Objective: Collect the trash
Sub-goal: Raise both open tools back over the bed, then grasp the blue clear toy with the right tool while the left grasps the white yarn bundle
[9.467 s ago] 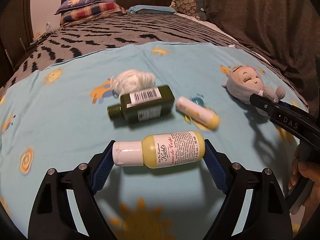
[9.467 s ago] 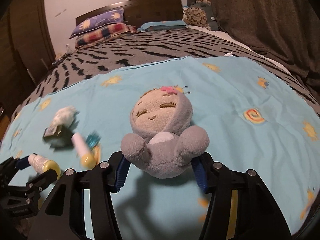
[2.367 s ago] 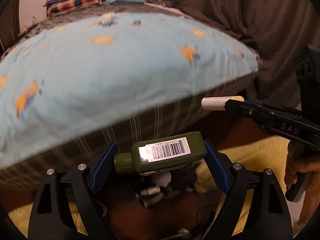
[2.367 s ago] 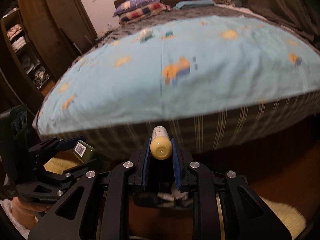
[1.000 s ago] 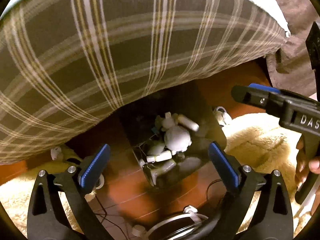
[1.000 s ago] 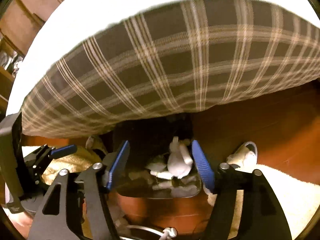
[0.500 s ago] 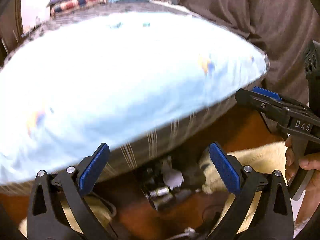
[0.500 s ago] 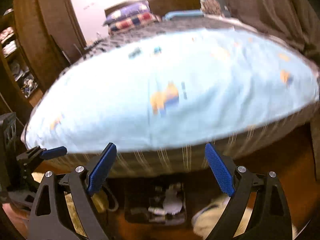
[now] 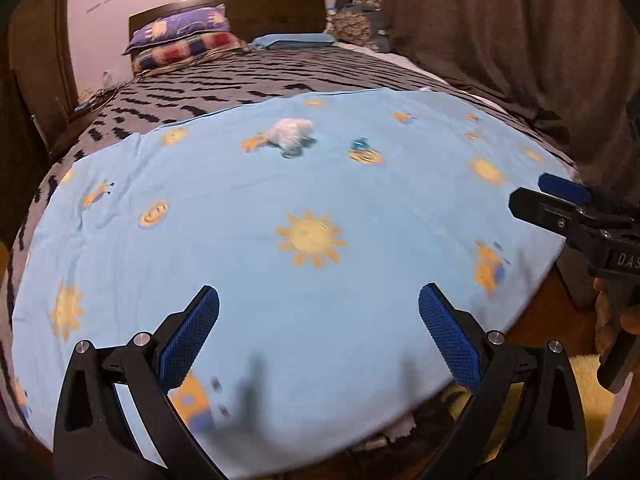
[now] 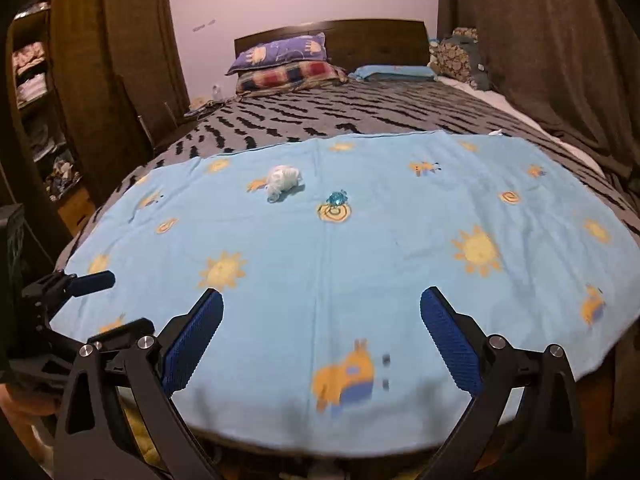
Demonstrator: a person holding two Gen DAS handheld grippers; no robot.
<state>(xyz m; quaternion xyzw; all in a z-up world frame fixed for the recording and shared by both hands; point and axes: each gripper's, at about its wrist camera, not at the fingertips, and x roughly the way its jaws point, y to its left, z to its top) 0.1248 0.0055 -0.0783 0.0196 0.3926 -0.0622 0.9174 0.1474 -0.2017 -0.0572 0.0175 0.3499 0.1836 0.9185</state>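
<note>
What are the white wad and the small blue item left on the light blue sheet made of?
White wad: looks like crumpled tissue or thin plastic, matte, soft irregular folds; too blurred to say which. Small blue item: glossy and translucent, probably a plastic wrapper or hard plastic piece; it catches light. Light blue sheet: woven cotton-like fabric, matte, with creases and printed suns.

Soft matt cotton sheet [image 10: 320, 264] over the bed; crumpled white tissue wad [image 10: 283, 179]; glossy blue wrapper [image 10: 337, 198]; dark polished wooden headboard [image 10: 376, 42]; textured blue rubber pads [image 10: 450, 340] on matt black plastic tongs.
</note>
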